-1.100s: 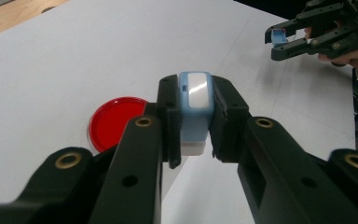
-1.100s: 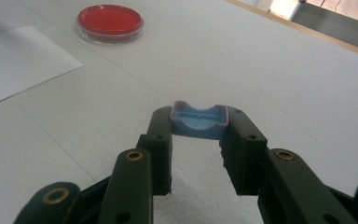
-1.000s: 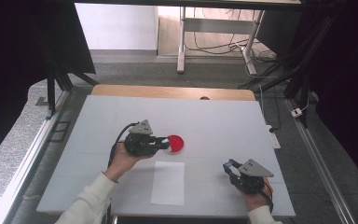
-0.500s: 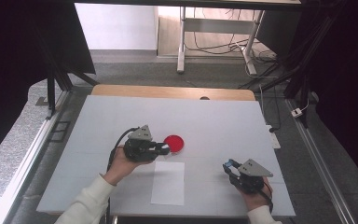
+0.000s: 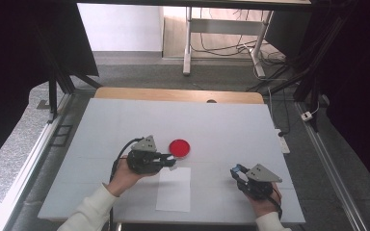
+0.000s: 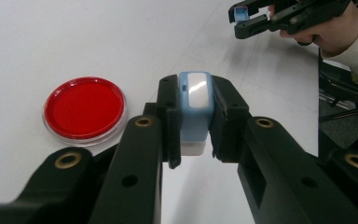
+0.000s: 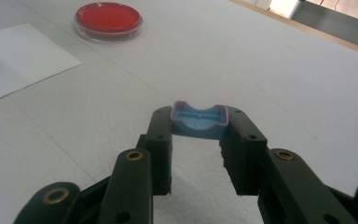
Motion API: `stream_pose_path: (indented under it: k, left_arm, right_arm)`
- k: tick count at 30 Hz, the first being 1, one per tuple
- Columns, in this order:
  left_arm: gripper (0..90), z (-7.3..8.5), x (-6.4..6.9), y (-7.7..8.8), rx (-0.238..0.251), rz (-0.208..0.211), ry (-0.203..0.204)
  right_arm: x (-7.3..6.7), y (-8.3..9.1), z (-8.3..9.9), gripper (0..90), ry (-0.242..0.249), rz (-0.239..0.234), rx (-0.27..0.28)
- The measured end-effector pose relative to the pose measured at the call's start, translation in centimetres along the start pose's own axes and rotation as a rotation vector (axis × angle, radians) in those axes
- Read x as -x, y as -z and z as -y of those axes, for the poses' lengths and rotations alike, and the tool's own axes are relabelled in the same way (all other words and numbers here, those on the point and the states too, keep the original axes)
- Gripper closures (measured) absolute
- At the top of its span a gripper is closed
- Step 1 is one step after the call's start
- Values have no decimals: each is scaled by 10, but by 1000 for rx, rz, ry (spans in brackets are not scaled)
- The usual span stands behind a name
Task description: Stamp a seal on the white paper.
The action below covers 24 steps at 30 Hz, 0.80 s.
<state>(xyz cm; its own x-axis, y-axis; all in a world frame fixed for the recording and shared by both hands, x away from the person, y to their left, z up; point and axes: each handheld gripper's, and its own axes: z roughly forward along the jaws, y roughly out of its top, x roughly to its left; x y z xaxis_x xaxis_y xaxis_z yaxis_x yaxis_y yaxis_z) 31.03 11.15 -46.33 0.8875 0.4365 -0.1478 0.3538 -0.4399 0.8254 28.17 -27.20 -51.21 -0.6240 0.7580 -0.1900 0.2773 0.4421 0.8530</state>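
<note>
Clamped in the left gripper (image 6: 193, 140), a blue-and-white stamp (image 6: 195, 112) poised beside the red dish (image 5: 179, 147) and white paper (image 5: 174, 188), its blue cap (image 7: 199, 121) pinched aside by the right gripper (image 7: 199, 156), baring it for use.

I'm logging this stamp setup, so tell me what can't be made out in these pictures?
- Blue and white block in the left hand-held gripper: its underside is hidden by the jaws, left gripper view.
- Blue cap in the right hand-held gripper: its far face is turned away, right gripper view.
- White paper: any marks are too small to tell, high view.
</note>
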Motion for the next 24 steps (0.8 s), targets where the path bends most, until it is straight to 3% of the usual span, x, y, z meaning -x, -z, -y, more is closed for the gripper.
stream_pose_path:
  k: [12,24]
  left_arm:
    - [748,6,12,-5,-5,10,0]
    - [748,15,15,-15,-40,29,5]
  right_arm:
    - [0,0,0,648,2,2,0]
    - [0,0,0,648,1,2,1]
